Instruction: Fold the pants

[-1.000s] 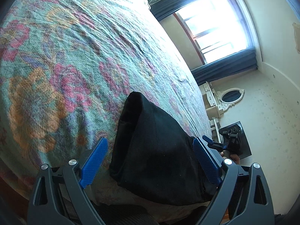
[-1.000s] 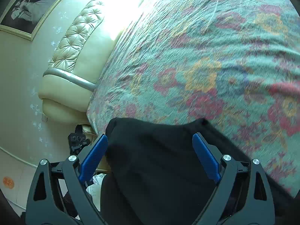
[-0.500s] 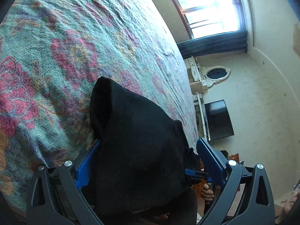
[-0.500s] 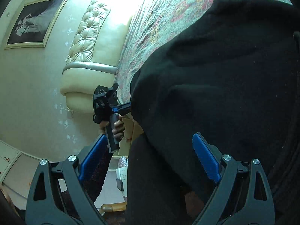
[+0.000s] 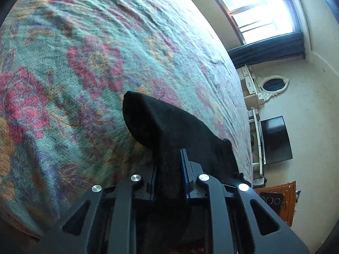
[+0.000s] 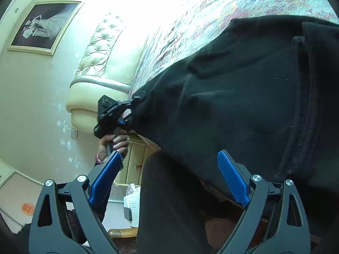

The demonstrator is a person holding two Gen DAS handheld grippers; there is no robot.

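Note:
Black pants (image 5: 169, 127) lie at the near edge of a bed with a floral cover (image 5: 84, 63). My left gripper (image 5: 168, 169) is shut on a bunched edge of the pants at the bed's edge. It also shows in the right wrist view (image 6: 125, 114), clamped on the pants' left corner. In the right wrist view the pants (image 6: 233, 95) fill the middle and right. My right gripper (image 6: 169, 175) is open, its blue pads on either side of the hanging black cloth, not closed on it.
A cream tufted headboard (image 6: 99, 50) and a framed picture (image 6: 44, 24) are on the left of the right wrist view. A window (image 5: 260, 10), a dresser with an oval mirror (image 5: 273, 84) and a dark TV (image 5: 275, 139) stand beyond the bed.
My left gripper has closed on the pants' edge; it was open around the cloth before. My right gripper has stayed open and come closer to the pants.

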